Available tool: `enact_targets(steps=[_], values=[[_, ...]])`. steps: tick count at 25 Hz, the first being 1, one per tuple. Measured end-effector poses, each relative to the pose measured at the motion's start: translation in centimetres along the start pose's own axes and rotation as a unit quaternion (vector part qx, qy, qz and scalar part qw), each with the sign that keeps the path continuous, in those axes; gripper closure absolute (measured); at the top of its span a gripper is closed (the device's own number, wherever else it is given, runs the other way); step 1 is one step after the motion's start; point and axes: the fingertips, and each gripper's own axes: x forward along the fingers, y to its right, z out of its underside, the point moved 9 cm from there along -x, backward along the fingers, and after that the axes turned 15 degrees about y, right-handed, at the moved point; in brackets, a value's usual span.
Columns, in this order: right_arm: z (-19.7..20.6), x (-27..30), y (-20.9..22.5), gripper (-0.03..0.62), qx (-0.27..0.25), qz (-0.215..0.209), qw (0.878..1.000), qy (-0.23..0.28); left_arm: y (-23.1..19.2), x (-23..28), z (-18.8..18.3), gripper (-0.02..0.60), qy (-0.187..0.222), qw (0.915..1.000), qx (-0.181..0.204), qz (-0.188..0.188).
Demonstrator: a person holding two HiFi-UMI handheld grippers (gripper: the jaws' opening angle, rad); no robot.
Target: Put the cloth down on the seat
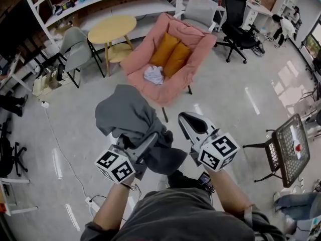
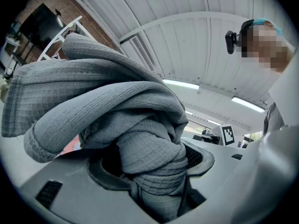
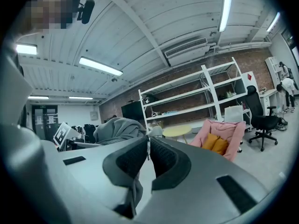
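A large grey cloth (image 1: 125, 112) hangs bunched in front of me, and my left gripper (image 1: 150, 140) is shut on a thick twist of it. In the left gripper view the cloth (image 2: 121, 101) fills the space between the jaws and drapes over them. My right gripper (image 1: 188, 120) is beside it on the right, pads together and bare at the tips (image 3: 149, 146). A strip of grey fabric shows low at the root of its jaws. The pink chair (image 1: 145, 84) stands ahead, some way beyond both grippers. It holds two orange cushions (image 1: 171, 54) and a small white cloth (image 1: 154, 75).
A round yellow table (image 1: 112, 29) and a grey chair (image 1: 75, 46) stand left of the pink chair, with white shelves behind them. A black office chair (image 1: 238, 24) is at the back right. A black mesh chair (image 1: 288, 149) stands near right. A cable runs over the floor at left.
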Motion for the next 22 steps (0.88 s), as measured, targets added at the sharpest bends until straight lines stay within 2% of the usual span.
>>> enact_targets(steps=[13,22], values=[[-1.2,7.4,14.2,0.577,0.024,-0.034,0.999,-0.005,-4.5,14.3,-0.2,0.270,-0.003,0.9994,0.013,-0.032],[0.6,11.7,21.8,0.577,0.041,-0.028,0.999,-0.019,-10.0,21.1,0.7,0.270,-0.016,0.9988,-0.002,-0.047]])
